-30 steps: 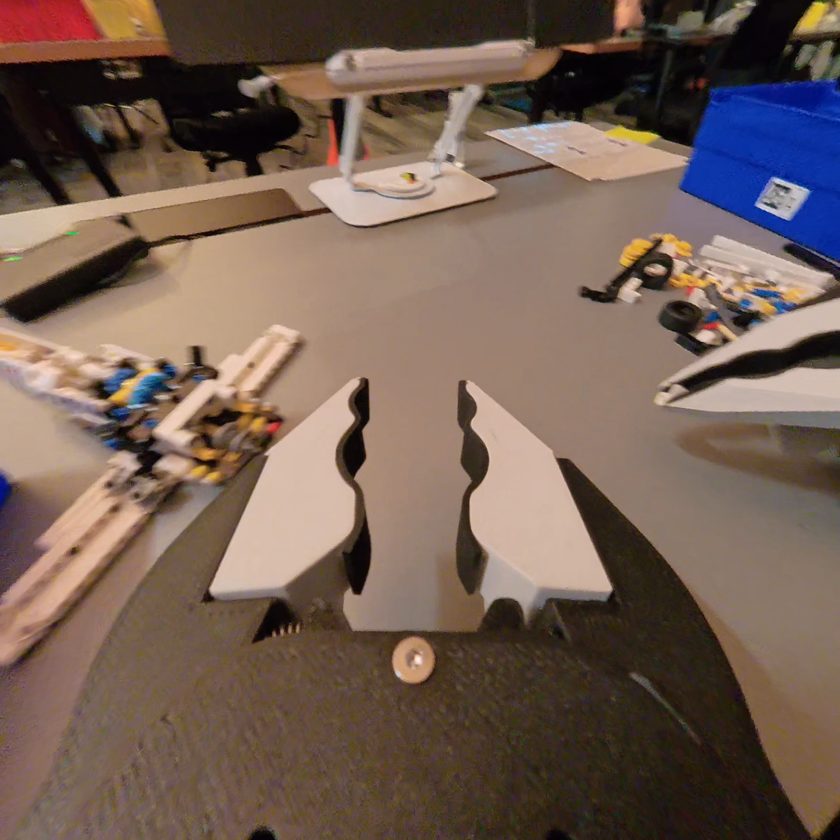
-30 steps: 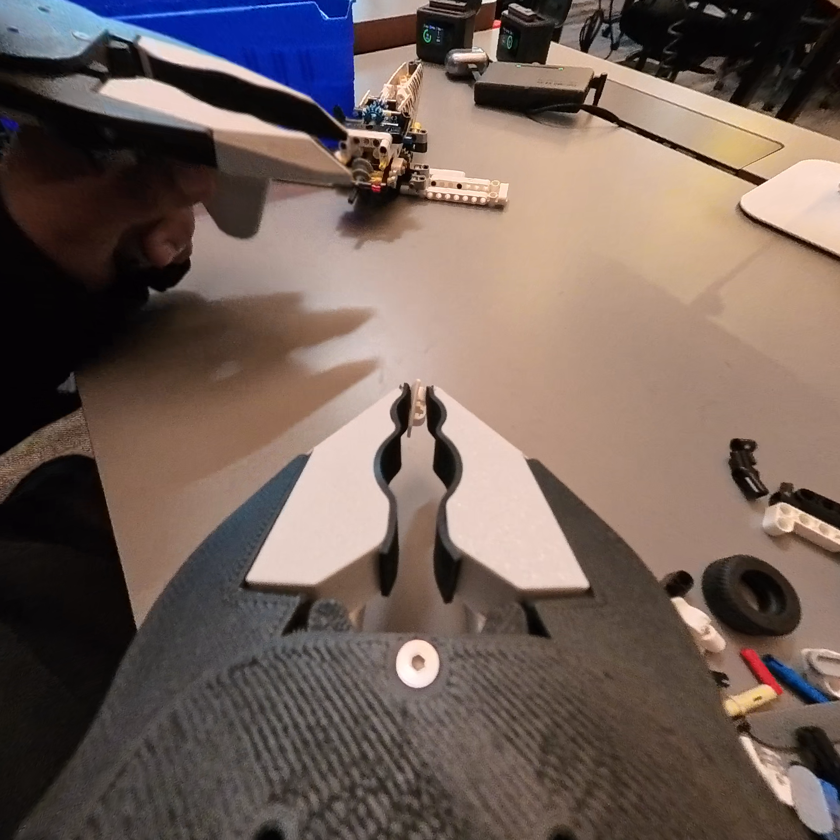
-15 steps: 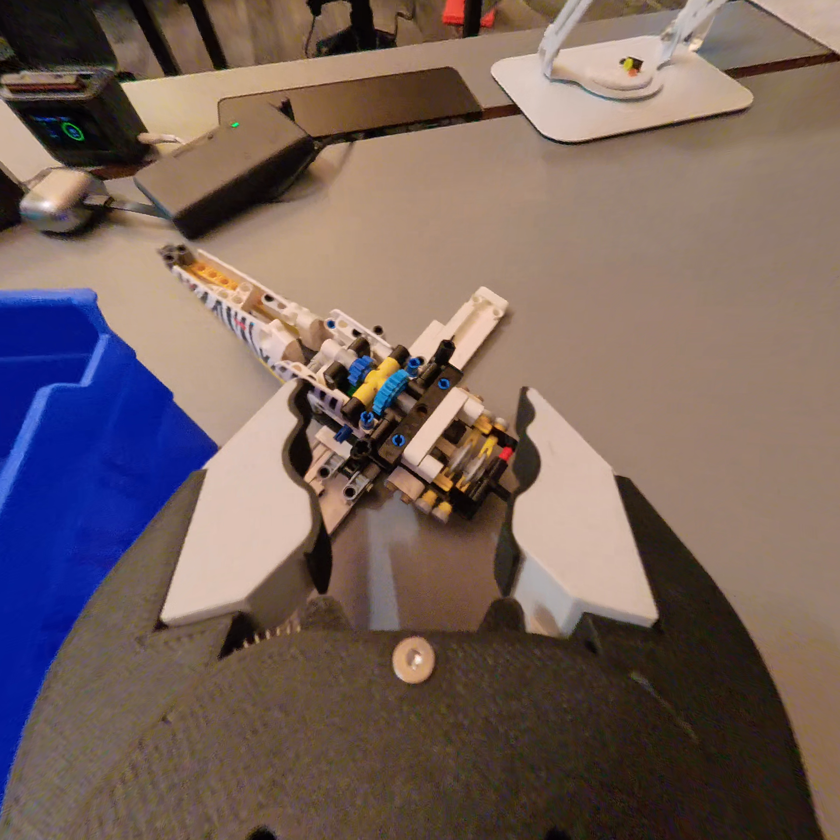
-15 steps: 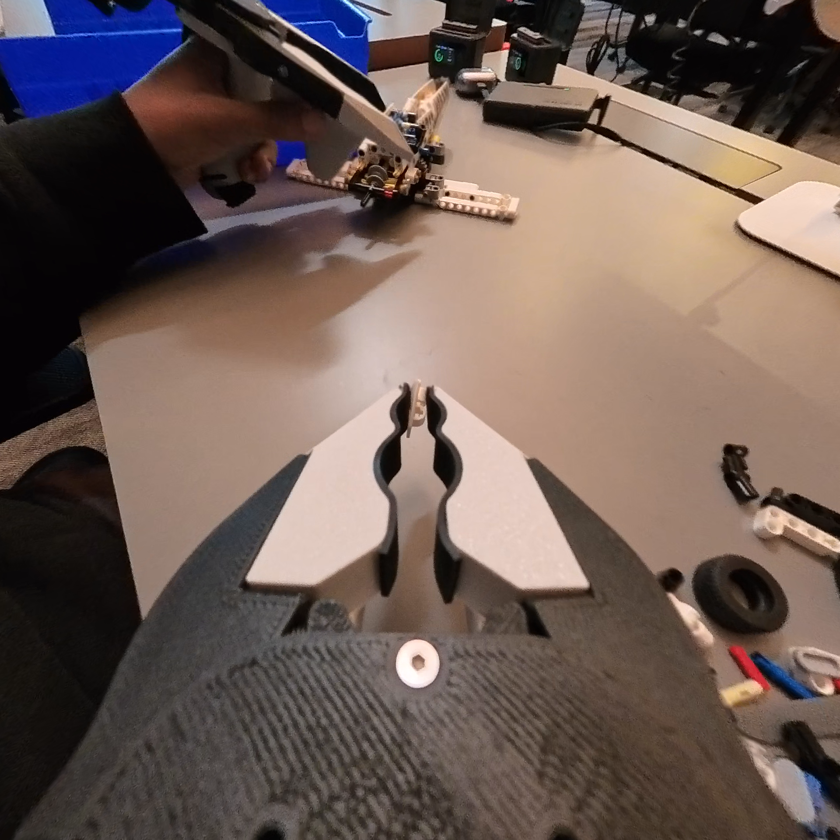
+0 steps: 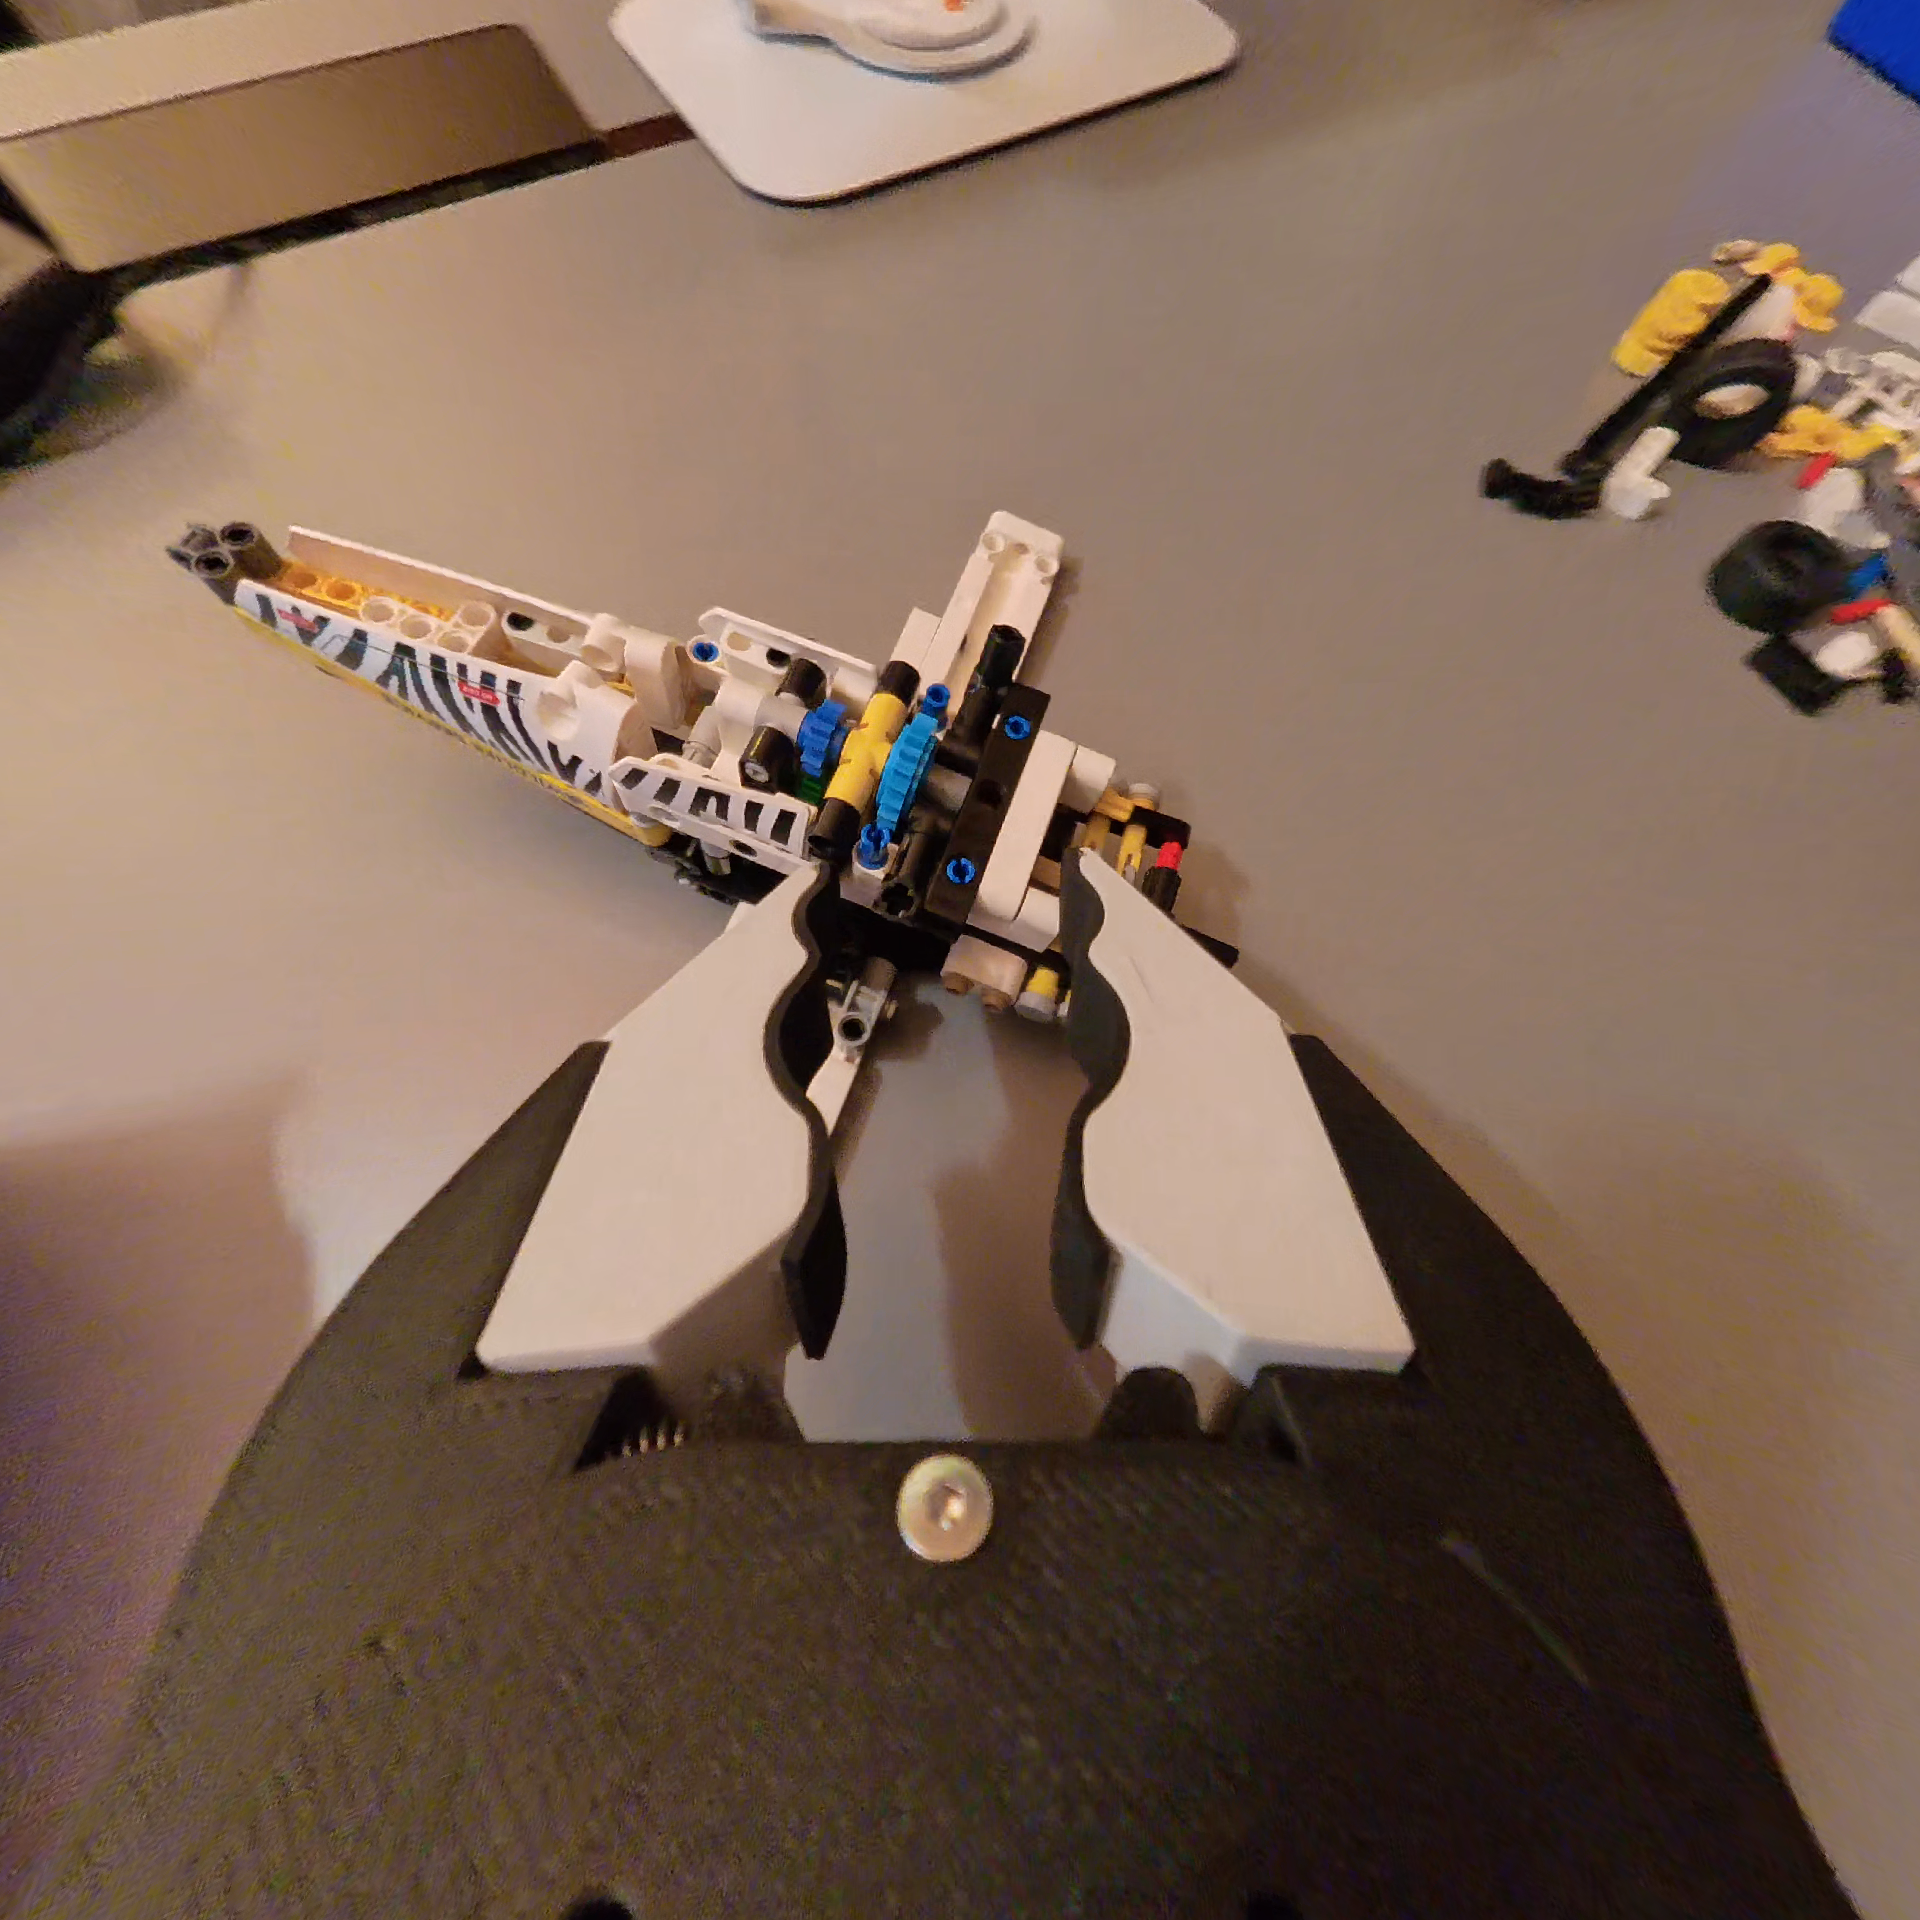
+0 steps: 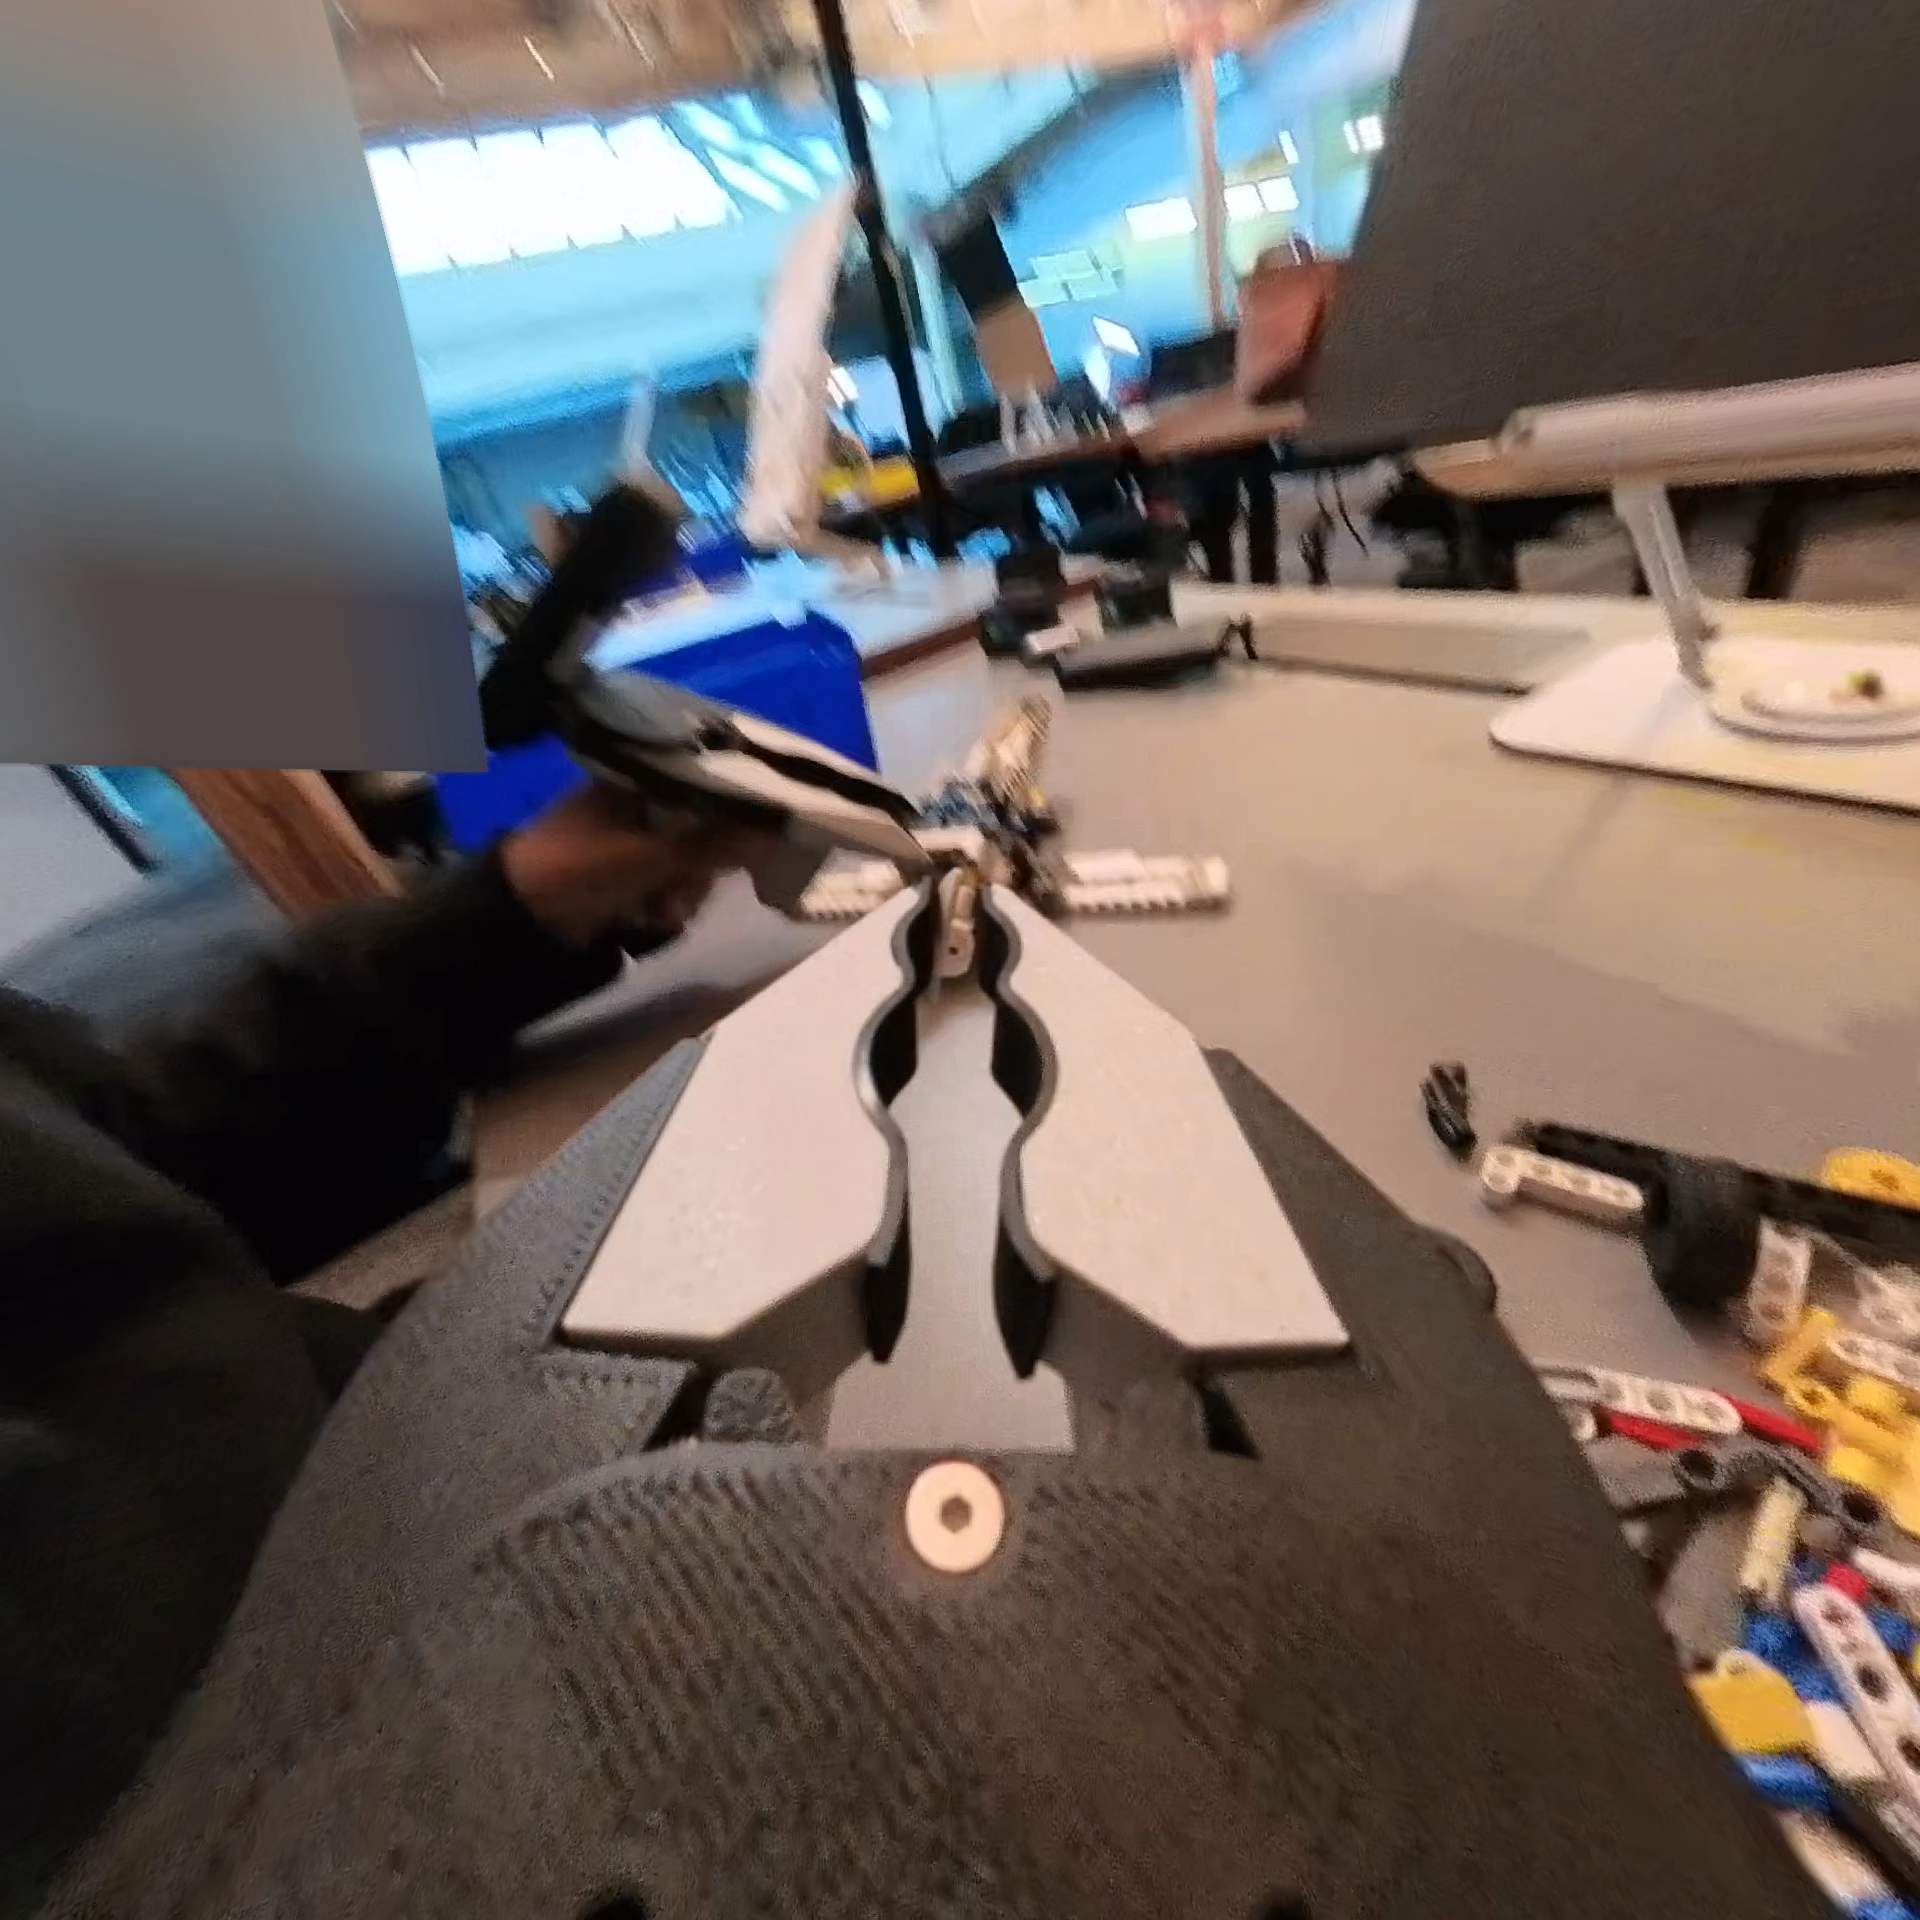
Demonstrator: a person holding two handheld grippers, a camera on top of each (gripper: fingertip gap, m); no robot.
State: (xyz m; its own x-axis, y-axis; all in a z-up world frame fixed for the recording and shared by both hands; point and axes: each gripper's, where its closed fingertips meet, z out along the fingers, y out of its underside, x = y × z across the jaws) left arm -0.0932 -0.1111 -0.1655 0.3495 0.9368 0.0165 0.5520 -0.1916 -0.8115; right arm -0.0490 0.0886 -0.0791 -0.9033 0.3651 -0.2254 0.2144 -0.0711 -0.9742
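The left claw (image 5: 940, 894) is closed at a medium gap around the near end of a brick-built model (image 5: 727, 727) lying on the grey worktop (image 5: 1351, 935). Both pads bear on the model's black-and-white block section: the left fingertip (image 5: 800, 904) sits against the white corner, the right fingertip (image 5: 1086, 894) against the white beam. The model's long striped white-and-yellow boom points to the far left. A white cross beam extends to the far right. Blue gears and a yellow connector sit just beyond the fingertips.

The right claw (image 6: 956, 935) is nearly closed, and its pads pinch a small white piece (image 6: 954, 940). This claw hangs just in front of the model (image 6: 1029, 831), which is blurred in this view. The left claw (image 6: 831, 821) is seen here reaching the model from the left, held in a hand (image 6: 623, 883).

Handling, as a judgement:
- The model is light and rigid, but its press-fit joints may separate under twisting or levering.
- The boom is a long lever; hold the compact block section, not the boom.
- The smooth plastic may slip between the pads.
- The small white piece is very light and easily dropped or rotated in the grip.

Loose parts (image 5: 1766, 416), among them a black tyre (image 5: 1771, 587), lie at the far right, well apart from the model. A white stand base (image 5: 935, 104) rests at the far edge. A blue bin (image 6: 748, 675) stands beyond the left claw.
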